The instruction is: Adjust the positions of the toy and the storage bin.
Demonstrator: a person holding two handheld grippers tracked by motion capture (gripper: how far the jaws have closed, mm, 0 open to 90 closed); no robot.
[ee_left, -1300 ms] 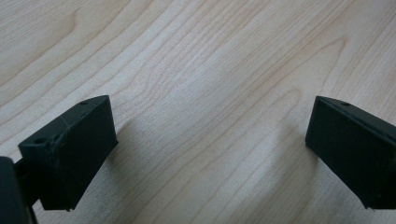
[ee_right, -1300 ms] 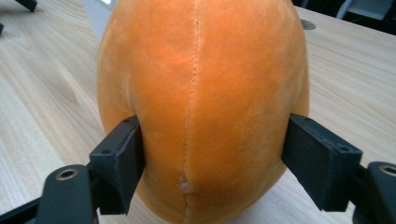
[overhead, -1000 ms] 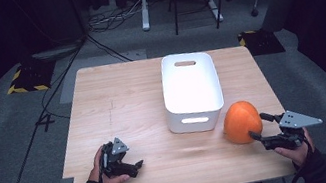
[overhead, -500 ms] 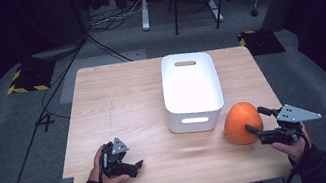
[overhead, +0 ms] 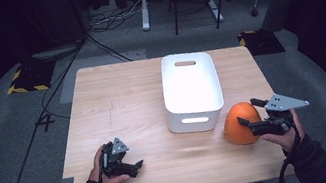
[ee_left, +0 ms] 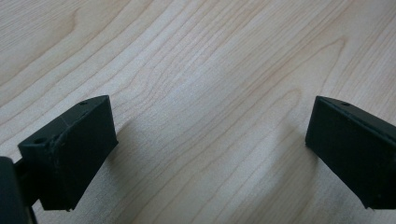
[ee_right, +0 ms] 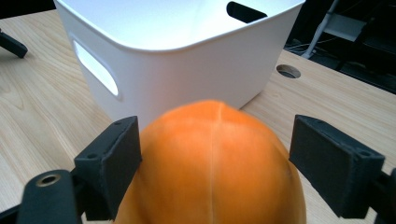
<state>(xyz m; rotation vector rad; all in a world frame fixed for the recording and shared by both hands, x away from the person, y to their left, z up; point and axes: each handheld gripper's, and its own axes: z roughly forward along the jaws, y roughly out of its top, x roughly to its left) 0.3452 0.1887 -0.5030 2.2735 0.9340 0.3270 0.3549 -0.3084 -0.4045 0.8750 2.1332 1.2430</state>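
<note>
Orange pumpkin: rests on the wooden table, near the table's right front, just beside the near right corner of the white bin, at about 4 o'clock from the bin's centre. Whether pumpkin and bin touch cannot be told.

Right gripper: positioned at 3 o'clock of the pumpkin, held in the person's right hand. In the right gripper view the right gripper has its jaws spread wide, one on each side of the pumpkin. The left jaw lies against or just beside the rind; the right jaw stands slightly apart from it. No clamping is evident.

White bin: upright at table centre, open top, a slot handle in each short wall. In the right gripper view the bin stands directly behind the pumpkin.

Left gripper: at the table's front left, at about 8 o'clock from the bin, well apart from the pumpkin, held low in the left hand. In the left gripper view the left gripper has its jaws wide apart over bare wood, holding nothing.
</note>
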